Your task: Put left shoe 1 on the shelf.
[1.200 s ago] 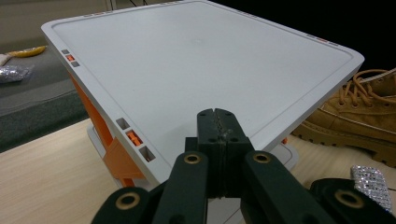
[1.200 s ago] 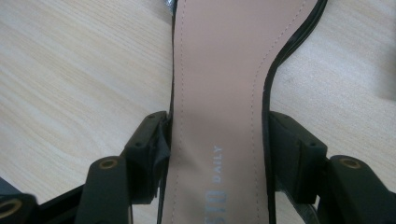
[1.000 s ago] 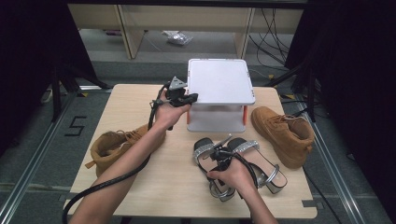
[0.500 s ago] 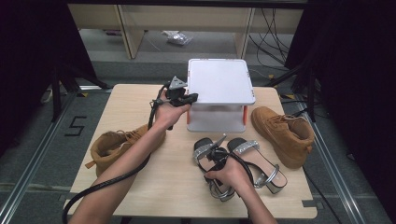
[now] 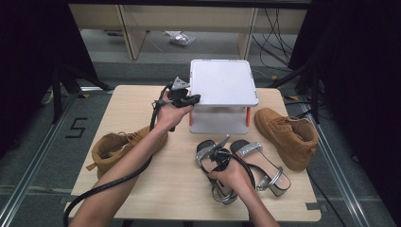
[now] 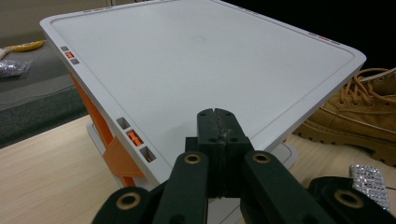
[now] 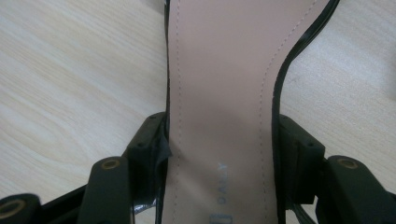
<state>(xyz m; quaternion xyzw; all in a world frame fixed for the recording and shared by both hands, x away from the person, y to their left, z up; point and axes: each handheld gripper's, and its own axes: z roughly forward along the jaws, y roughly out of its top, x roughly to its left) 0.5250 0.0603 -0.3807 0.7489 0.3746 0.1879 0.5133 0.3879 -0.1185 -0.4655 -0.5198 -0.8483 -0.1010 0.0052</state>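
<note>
A pair of black sandals with rhinestone straps lies at the table's front right. The left sandal (image 5: 207,152) has its pink insole (image 7: 219,70) running between the jaws of my right gripper (image 5: 216,158) (image 7: 219,135). Those jaws have just been closing and their pads now touch the sole's two edges. My left gripper (image 5: 195,98) (image 6: 217,114) is shut with nothing in it, held just over the left edge of a white tray-topped stand (image 5: 222,87) (image 6: 196,60) with orange legs. The right sandal (image 5: 262,165) lies free beside the hand.
A tan boot (image 5: 118,146) lies on its side at the table's left, under the left forearm. Its mate (image 5: 288,135) (image 6: 364,112) stands right of the stand. A black cable (image 5: 108,187) trails off the front edge. Floor and shelving lie beyond the table.
My right hand has edged slightly left over the left sandal and settled lower on it. The left hand and gripper have kept still by the stand.
</note>
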